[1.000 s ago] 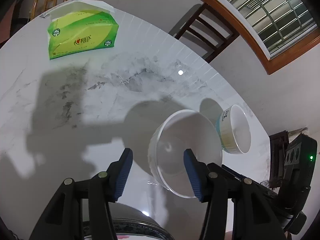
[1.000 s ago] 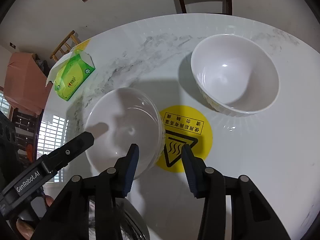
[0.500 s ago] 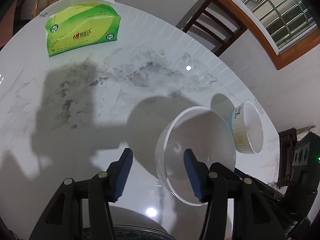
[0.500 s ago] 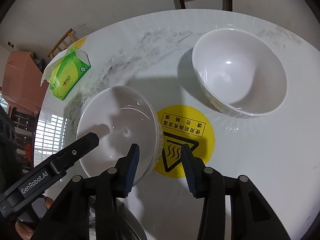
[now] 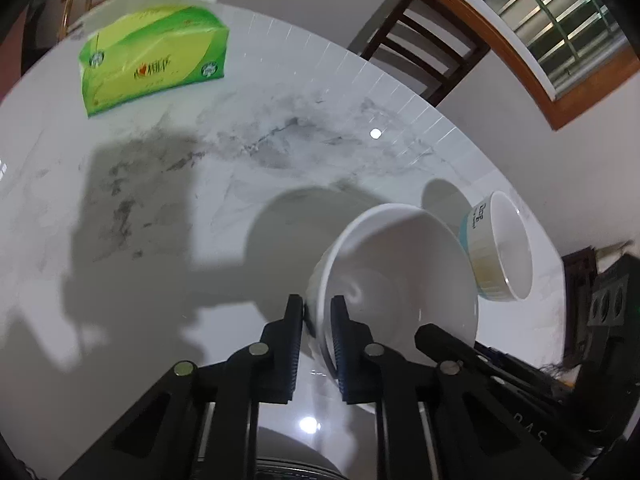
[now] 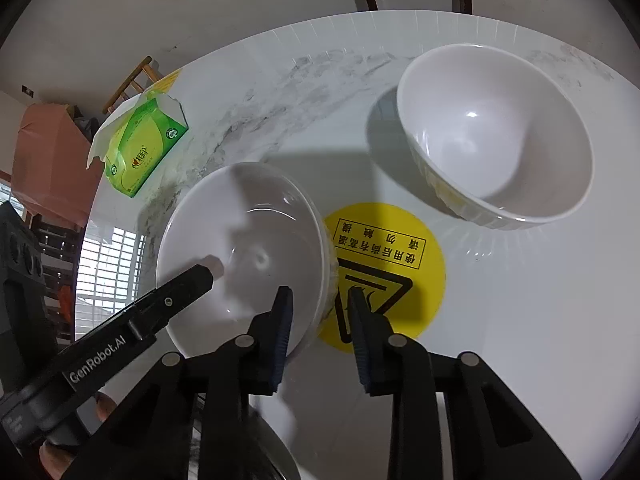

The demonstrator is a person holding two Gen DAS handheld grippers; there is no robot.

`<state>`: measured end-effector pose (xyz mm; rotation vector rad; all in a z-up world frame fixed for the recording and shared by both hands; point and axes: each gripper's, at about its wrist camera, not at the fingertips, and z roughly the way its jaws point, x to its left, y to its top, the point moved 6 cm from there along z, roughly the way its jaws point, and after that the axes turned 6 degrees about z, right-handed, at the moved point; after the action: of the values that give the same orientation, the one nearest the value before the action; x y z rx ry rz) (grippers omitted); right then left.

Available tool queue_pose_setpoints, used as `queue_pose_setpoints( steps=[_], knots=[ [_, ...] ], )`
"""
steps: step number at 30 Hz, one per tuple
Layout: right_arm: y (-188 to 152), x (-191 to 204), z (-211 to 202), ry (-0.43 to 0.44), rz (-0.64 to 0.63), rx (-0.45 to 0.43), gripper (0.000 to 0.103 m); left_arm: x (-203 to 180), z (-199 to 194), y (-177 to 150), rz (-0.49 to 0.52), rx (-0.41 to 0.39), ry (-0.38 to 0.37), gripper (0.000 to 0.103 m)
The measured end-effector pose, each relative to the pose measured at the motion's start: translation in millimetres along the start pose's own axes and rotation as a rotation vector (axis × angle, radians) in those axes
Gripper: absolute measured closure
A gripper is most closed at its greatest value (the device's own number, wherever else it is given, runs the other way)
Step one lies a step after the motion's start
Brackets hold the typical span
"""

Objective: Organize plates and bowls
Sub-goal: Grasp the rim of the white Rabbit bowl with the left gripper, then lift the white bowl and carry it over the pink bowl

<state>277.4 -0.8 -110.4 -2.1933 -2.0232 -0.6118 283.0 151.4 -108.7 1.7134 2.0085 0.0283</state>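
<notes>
- Two glossy round bowls near the yellow sticker [image 6: 384,268] on the marble table [image 5: 120,208].
- Left gripper [image 5: 317,312] pinches the white bowl [image 5: 400,280] rim (beside sticker).
- Right gripper [image 6: 319,300] straddles that rim, parted; ribbed bowl [image 6: 496,136] beyond sticker.

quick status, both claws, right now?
Left claw: closed on the rim of the white bowl.
Right claw: open around that bowl's rim, holding nothing.
</notes>
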Motion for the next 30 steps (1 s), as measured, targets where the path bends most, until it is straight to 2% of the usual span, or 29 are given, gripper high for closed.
queue_pose_setpoints(
  steps=[13,30],
  knots=[
    [-18.3,3.8,-6.1,0.012,0.001,0.011,0.081,-5.5,-14.3,-9.9,0.010,-0.018,0.005,0.089],
    [-50.5,1.1,-80.1,0.032,-0.033,-0.094,0.081,-46.3,-78.7,-35.1,0.083,-0.114,-0.004,0.089]
  ],
)
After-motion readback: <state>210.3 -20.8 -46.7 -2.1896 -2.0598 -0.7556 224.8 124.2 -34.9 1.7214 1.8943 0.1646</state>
